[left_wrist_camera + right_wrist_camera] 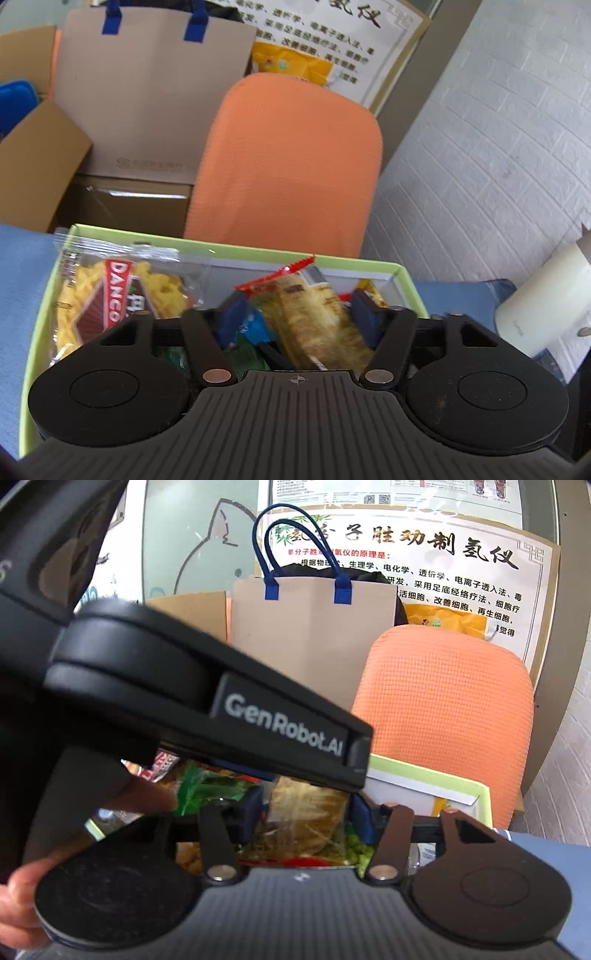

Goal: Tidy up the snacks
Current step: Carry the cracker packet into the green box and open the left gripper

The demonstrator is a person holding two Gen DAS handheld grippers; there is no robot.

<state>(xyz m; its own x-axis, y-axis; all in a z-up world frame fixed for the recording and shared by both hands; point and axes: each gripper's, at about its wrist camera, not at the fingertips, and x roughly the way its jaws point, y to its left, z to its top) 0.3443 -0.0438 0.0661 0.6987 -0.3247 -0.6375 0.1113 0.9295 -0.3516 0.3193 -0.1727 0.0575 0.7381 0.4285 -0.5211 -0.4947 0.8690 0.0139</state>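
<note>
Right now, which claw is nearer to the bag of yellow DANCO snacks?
Left. The left claw is over the green box, with the DANCO bag just beside its left finger. The right claw works farther right, and the bag is mostly hidden from it.

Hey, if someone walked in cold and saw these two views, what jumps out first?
Probably the orange chair back, standing just behind the green-rimmed box of snacks. Next, the left gripper, open around a golden-brown snack packet over the box. In the right wrist view, the other gripper's black body crosses the frame, hiding much of the box.
</note>
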